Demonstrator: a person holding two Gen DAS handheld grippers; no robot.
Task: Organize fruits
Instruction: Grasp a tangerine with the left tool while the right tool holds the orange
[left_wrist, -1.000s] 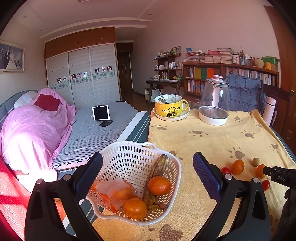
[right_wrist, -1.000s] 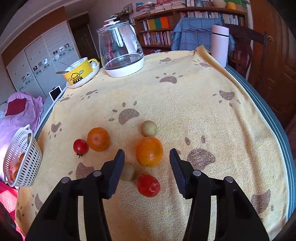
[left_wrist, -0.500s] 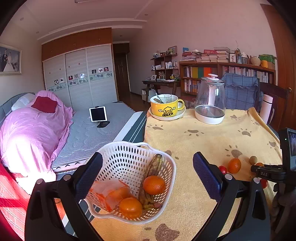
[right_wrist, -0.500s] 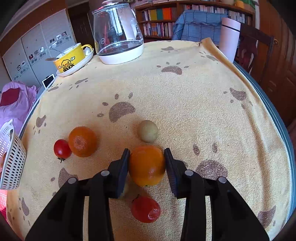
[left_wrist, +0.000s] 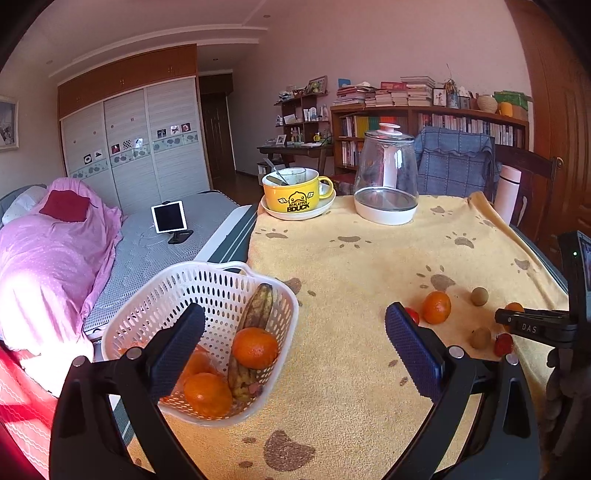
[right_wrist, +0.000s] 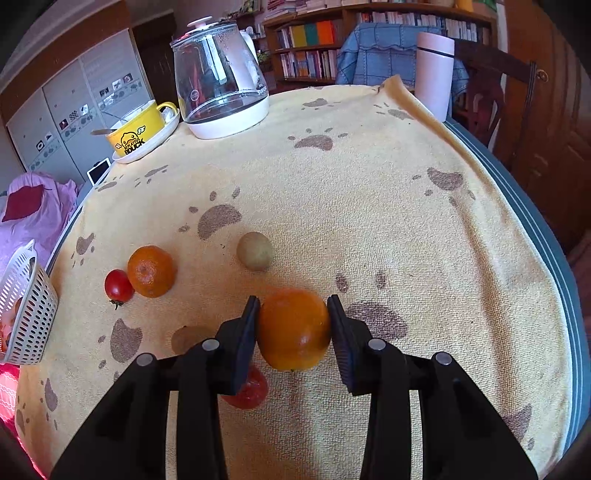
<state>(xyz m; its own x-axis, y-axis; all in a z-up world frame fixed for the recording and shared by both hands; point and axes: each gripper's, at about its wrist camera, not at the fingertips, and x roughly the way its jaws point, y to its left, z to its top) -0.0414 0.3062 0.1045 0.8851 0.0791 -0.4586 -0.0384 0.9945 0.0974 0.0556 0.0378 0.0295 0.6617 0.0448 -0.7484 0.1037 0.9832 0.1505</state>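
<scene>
Orange peel fills the gap of the right claw (right_wrist: 291, 328) in the right wrist view: its two pads press either side of a mandarin (right_wrist: 293, 329), closed about its widest part, just above the yellow paw-print towel (right_wrist: 369, 206) on the table. Whether the fruit has left the cloth is hard to tell from this angle. Loose on the towel lie a second mandarin (right_wrist: 151, 271) with a cherry tomato (right_wrist: 118, 285) touching it, a brown round fruit (right_wrist: 255, 251) beyond the claw, and another tomato (right_wrist: 245, 387) partly under the left pad. The white basket (right_wrist: 29, 314) peeks in at the far left edge.

From the left wrist view, the left claw (left_wrist: 293, 350) hangs wide open and holds nothing, hovering over the near rim of the basket (left_wrist: 221, 273), which holds two mandarins and spotty bananas.

The held mandarin is likely light, with soft, yielding skin that bruises under a hard squeeze; its roundness could let it roll out, so a gentle grip across the equator suits it best.
</scene>
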